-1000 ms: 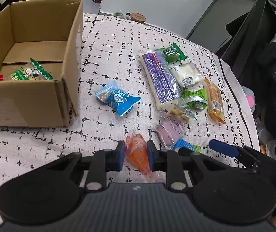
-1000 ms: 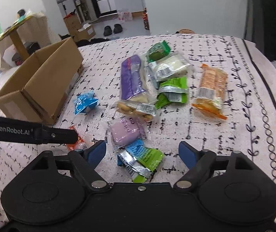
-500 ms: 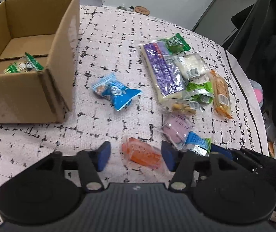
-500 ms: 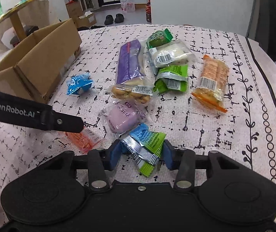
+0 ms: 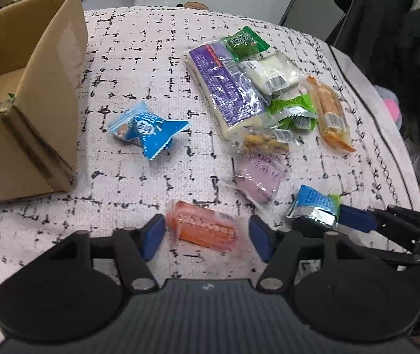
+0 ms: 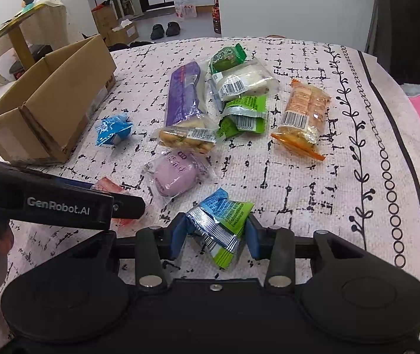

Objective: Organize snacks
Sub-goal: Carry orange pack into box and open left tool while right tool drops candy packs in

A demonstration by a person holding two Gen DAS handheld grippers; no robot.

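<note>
Ten wrapped snacks lie on the bench [image 6: 313, 194]: three green packets [image 6: 246, 115], two blue ones [image 6: 111, 128], two purple [image 6: 183, 94], two orange [image 6: 302, 115], one white [image 6: 243, 81], plus one clear bag of nuts [image 6: 186, 141]. One cardboard box [image 6: 50, 103] stands far left.

My left gripper [image 5: 207, 237]: pointed steeply down, jaws apart and just closing, pads clear of the orange packet [image 5: 205, 230] between them.
My right gripper [image 6: 216, 234]: jaws just closing, clamped on the blue-green packet [image 6: 221, 221].
</note>
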